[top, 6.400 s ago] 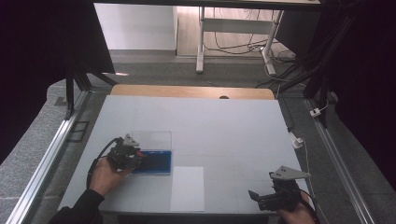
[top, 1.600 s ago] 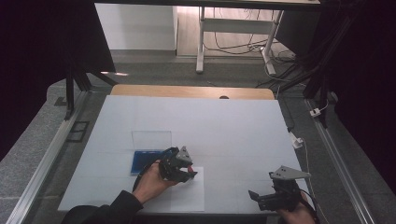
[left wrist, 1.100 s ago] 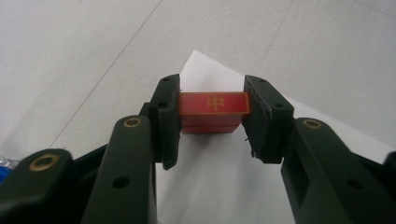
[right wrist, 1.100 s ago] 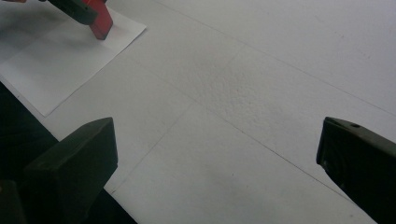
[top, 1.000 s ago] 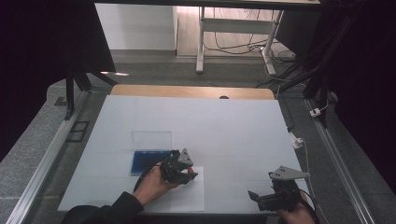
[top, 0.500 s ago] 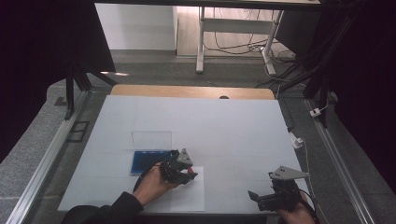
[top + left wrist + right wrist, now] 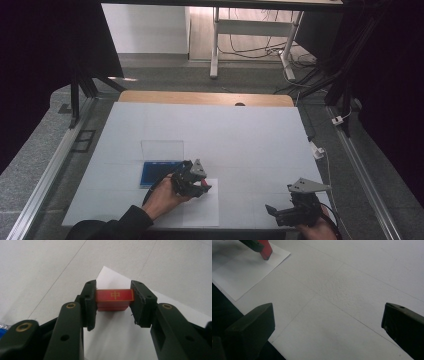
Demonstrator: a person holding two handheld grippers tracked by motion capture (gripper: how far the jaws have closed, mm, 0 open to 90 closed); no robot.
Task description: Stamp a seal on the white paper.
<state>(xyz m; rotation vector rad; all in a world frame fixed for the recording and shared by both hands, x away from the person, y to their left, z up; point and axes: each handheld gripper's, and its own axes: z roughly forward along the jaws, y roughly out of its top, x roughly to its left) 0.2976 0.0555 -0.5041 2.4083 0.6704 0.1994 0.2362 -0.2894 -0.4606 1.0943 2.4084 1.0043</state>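
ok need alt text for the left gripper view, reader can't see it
The left hand-held gripper is shut on a small red block with a gold mark on its top, held over a white sheet of paper. The pale table lies around the sheet.

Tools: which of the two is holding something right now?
The left tool, clamped on the red stamp above the white paper. The right tool stands open, with nothing between its jaws.

The red block [image 7: 114,299] bears a gold Chinese character, 中, on its top face.
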